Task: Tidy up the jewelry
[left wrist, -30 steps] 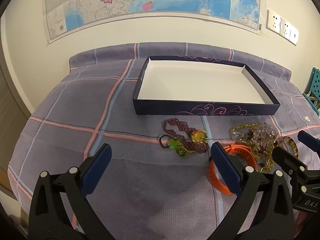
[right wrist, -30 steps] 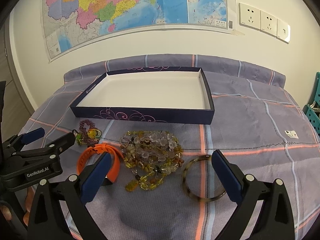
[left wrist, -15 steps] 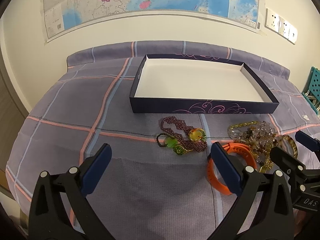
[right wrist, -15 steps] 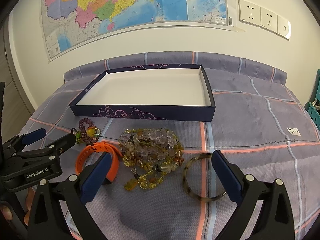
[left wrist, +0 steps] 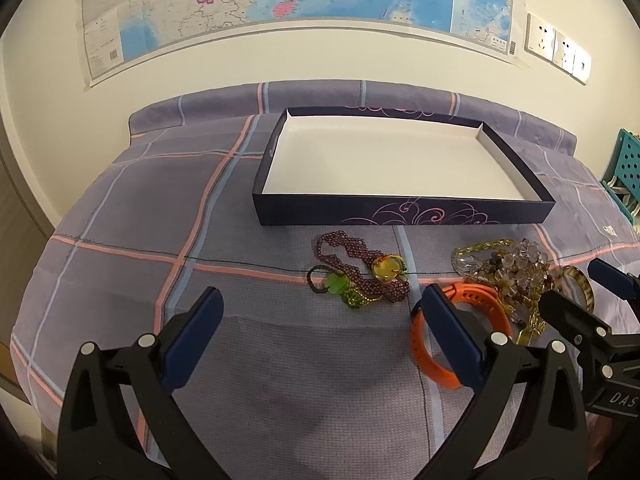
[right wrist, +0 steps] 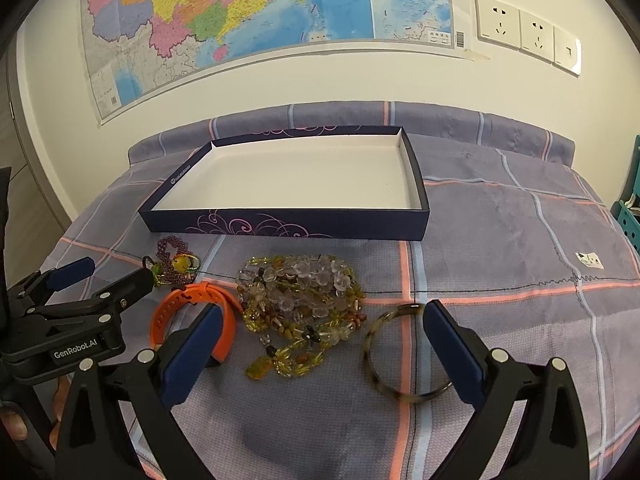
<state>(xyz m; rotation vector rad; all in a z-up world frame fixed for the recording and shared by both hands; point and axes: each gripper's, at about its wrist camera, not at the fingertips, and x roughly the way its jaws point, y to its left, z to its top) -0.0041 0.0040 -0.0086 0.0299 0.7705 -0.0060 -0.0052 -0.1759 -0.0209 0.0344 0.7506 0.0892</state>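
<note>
- Your left gripper (left wrist: 322,322) has eased slightly nearer the table over the last second, jaws still wide apart and empty, hovering over bare cloth near the purple beaded bracelet with green and yellow charms (left wrist: 358,274).
- Your right gripper (right wrist: 320,338) has barely moved; it too is spread open, holding nothing, above the heap of clear and amber stone beads (right wrist: 300,300).
- The orange silicone band (right wrist: 192,312) and mottled brown bangle (right wrist: 400,354) flank that heap.
- Nothing has moved, so the shallow navy box with white lining (right wrist: 280,226) beyond is empty: sorting hasn't begun.

Even indoor light; fisheye-bent, dark-cornered edges
</note>
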